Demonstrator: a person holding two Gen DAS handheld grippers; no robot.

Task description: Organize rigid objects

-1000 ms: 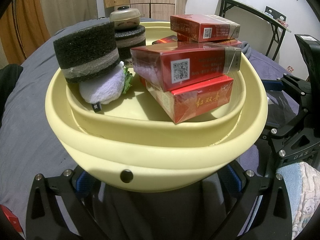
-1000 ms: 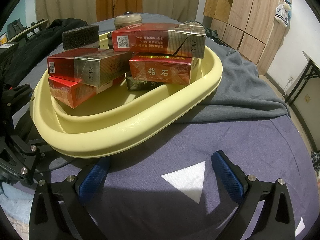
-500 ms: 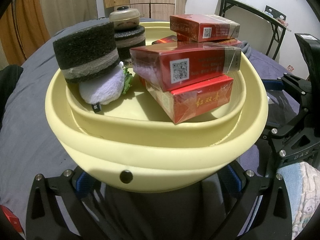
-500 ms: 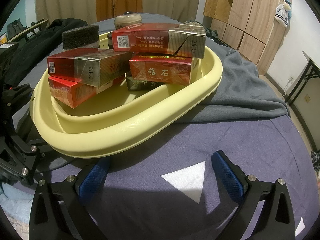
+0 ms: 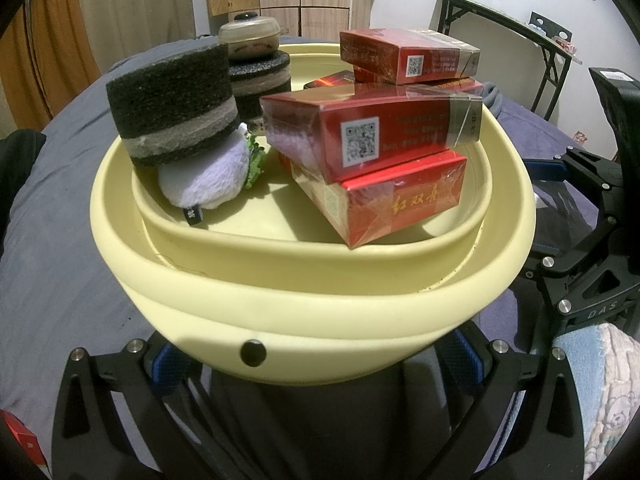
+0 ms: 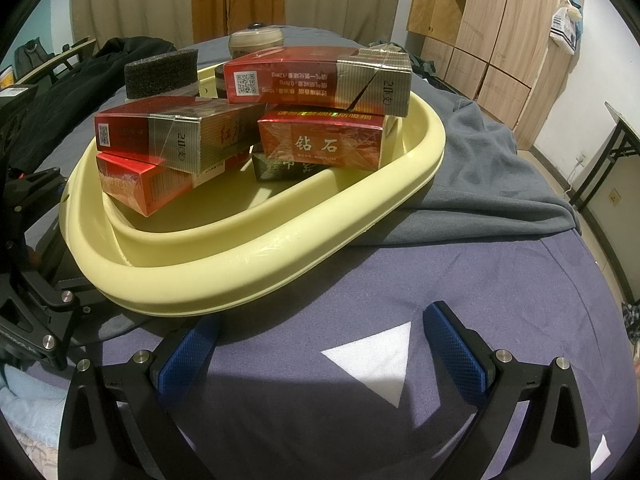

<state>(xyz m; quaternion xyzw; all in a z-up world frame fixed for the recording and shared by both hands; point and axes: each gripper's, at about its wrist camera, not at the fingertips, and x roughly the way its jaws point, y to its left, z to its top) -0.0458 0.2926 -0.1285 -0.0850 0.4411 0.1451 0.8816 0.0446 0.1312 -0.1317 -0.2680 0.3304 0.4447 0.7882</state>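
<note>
**Loaded yellow basin on the bed, both claws spread**

The pale yellow basin [image 5: 312,320] sits on a bed covered in a blue-grey sheet [image 6: 460,280], and everything else is placed against it. Inside it, on the side nearer the right claw [image 6: 320,354], red cigarette boxes [image 5: 376,140] lie stacked in two uneven piles; a darker box [image 6: 280,168] under the far pile is mostly hidden, and its print is unreadable. On the basin's other side a black foam cylinder [image 5: 172,100] leans on a white plush toy [image 5: 204,178], whose shape is largely covered. Behind that stands a second foam cylinder [image 5: 258,80] topped by a small lidded jar [image 5: 250,38].

The left claw [image 5: 316,360] is spread, its blue pads tucked beneath the basin's near wall; the wall hides the fingertips, so contact cannot be judged. The right claw is spread too, empty, over bare sheet just in front of the basin's rim. A grey cloth [image 6: 492,168] lies bunched beside the basin's far right. A red box corner [image 5: 18,440] is cut off at the frame edge.
</note>
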